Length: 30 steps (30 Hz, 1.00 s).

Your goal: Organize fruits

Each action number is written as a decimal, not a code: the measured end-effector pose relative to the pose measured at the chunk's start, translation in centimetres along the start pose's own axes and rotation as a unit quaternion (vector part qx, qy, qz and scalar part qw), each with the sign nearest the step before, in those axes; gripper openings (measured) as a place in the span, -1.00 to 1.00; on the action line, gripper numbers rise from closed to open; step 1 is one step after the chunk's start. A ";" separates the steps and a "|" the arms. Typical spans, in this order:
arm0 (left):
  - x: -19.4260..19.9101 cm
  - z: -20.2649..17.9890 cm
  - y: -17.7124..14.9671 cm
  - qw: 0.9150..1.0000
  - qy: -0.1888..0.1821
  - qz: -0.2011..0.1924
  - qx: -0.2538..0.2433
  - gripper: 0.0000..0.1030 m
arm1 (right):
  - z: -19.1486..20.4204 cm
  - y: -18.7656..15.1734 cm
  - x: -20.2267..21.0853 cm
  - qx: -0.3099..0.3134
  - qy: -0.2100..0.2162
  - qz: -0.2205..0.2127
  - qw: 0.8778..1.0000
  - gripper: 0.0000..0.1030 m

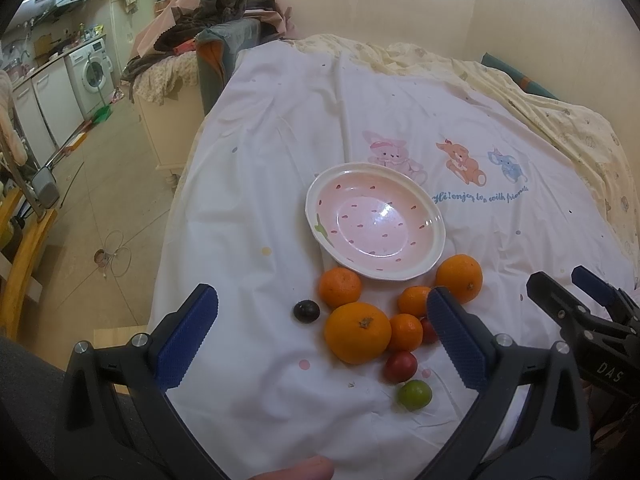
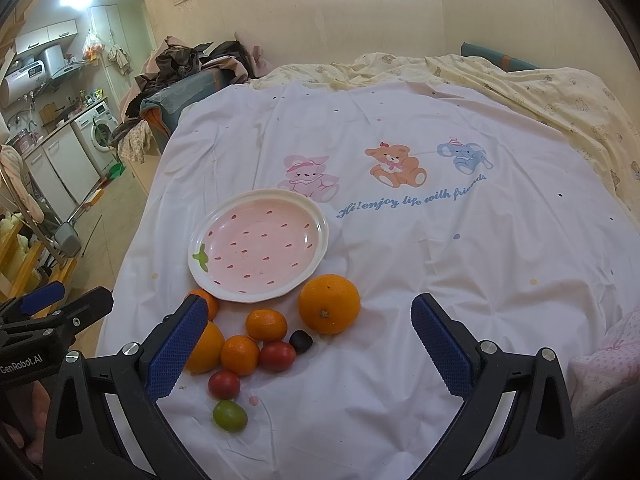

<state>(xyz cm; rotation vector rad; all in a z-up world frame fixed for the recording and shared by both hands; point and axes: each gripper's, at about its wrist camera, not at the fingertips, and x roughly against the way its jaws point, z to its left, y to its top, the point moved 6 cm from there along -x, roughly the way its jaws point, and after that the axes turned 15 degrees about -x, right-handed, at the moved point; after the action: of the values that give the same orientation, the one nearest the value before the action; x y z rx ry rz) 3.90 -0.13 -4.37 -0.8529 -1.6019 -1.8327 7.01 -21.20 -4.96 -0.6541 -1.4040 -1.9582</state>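
Both grippers wide open, nothing held: left gripper (image 1: 322, 336), right gripper (image 2: 310, 346). Fruit sits loose on the white sheet (image 2: 400, 280), just near of the empty pink plate (image 2: 256, 280). Big orange (image 2: 329, 304) prob firm, heaviest, will roll; grip across its middle. Red tomatoes (image 2: 277, 356) & green one (image 2: 229, 415) look soft, smooth-skinned; squeeze lightly.

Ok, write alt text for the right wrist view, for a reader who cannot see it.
An empty pink strawberry-patterned plate sits on a white cartoon-print sheet, with oranges and small fruits such as a green one clustered just in front of it. The open right gripper frames the fruit; the left gripper shows at the left edge.
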 end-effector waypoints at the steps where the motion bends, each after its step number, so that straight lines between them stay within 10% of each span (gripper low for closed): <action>1: 0.0 0.0 0.0 1.000 0.000 0.000 0.000 0.99 | 0.0 0.0 0.0 0.000 0.000 0.000 1.000 1.00; 30: -0.1 0.2 -0.1 1.000 -0.001 0.001 0.002 0.99 | -0.1 0.2 0.1 -0.002 -0.004 -0.003 1.000 1.00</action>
<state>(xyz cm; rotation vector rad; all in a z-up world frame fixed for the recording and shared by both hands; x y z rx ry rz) 3.88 0.05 -4.49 -0.8540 -1.6055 -1.8275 7.03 -21.39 -4.81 -0.6611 -1.4090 -1.9656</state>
